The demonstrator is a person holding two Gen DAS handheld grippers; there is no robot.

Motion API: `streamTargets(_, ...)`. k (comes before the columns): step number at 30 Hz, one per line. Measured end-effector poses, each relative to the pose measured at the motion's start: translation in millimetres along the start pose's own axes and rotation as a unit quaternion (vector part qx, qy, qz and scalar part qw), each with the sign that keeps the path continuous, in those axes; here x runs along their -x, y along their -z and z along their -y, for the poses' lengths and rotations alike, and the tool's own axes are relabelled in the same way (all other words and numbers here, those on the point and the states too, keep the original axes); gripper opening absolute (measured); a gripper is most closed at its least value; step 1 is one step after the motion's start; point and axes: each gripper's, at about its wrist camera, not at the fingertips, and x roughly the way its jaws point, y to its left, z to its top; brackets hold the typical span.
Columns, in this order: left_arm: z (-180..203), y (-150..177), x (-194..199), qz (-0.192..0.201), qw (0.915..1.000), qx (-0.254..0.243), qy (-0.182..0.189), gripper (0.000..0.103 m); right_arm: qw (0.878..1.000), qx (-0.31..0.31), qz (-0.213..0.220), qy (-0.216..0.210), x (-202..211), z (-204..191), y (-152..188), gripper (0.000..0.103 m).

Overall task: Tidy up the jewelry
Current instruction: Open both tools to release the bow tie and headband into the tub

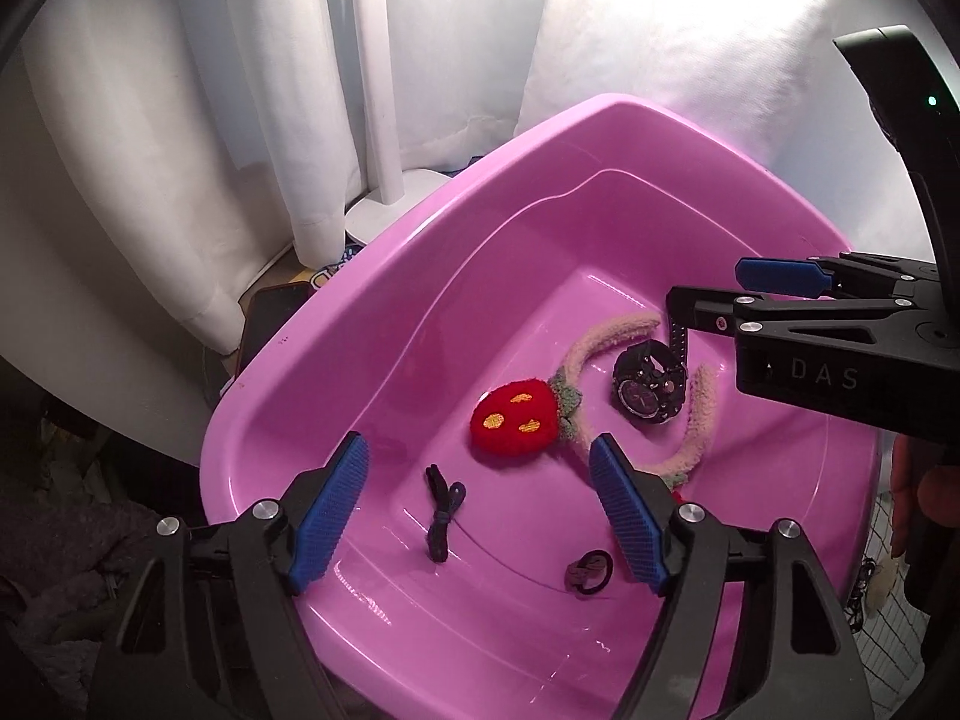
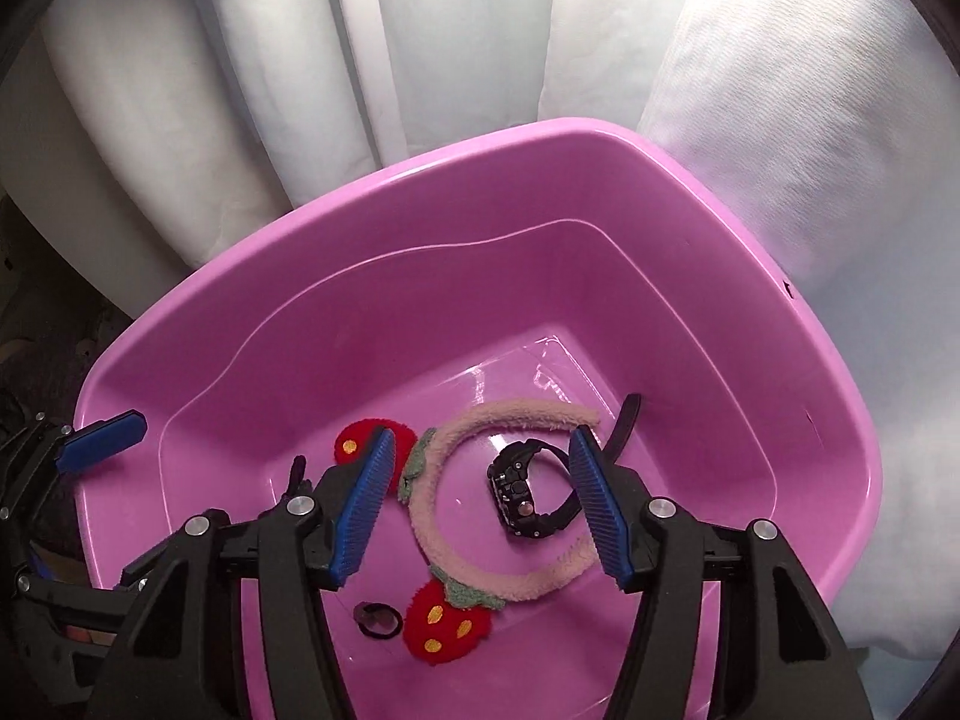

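Jewelry: all of it lies on the floor of the pink basin [image 1: 384,276], none of it sorted into groups.
Watch [image 2: 528,495]: one, black, on its side inside the curve of the headband.
Headband [image 2: 432,516]: one, fuzzy pink, with two red strawberries sewn on.
Hair ties: two, a dark knotted cord [image 1: 443,510] and a small black ring [image 2: 377,619], both at the near end.
Left gripper [image 1: 480,510]: spread wide, holding nothing, hanging over the cord.
Right gripper [image 2: 480,507]: also wide and empty, its two sides straddling the watch from above.
Step in hand: by my reading, picking out the watch.
Doing it well: come straight down, close on the watch case rather than the loose strap, and keep the far finger clear of the headband so it isn't dragged along.
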Motion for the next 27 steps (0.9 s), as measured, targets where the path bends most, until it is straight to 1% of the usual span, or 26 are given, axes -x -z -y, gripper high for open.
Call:
streamTargets(5,-1.6,3.2,0.8,-0.005,1.0,0.003,-0.006,0.074,1.0,0.0,-0.003,-0.004,-3.9,-6.1,-0.9,0.058)
streamTargets(9,-0.9,4.0,4.0,-0.004,1.0,0.004,-0.007,0.074,1.0,-0.001,-0.002,-0.005,2.1,-4.3,-2.2,0.058)
streamTargets(17,-2.1,5.1,13.4,0.011,0.9998,0.004,-0.013,0.074,1.0,-0.005,0.006,-0.007,8.1,-5.8,0.0,0.058)
streamTargets(22,-2.5,8.1,24.7,0.024,0.9996,0.004,-0.013,0.074,1.0,-0.008,0.019,-0.009,21.3,-7.7,5.9,0.058)
streamTargets(27,-2.1,12.6,40.9,0.049,0.9987,0.001,-0.013,0.078,0.998,-0.026,0.048,-0.011,42.6,-5.7,23.4,0.059)
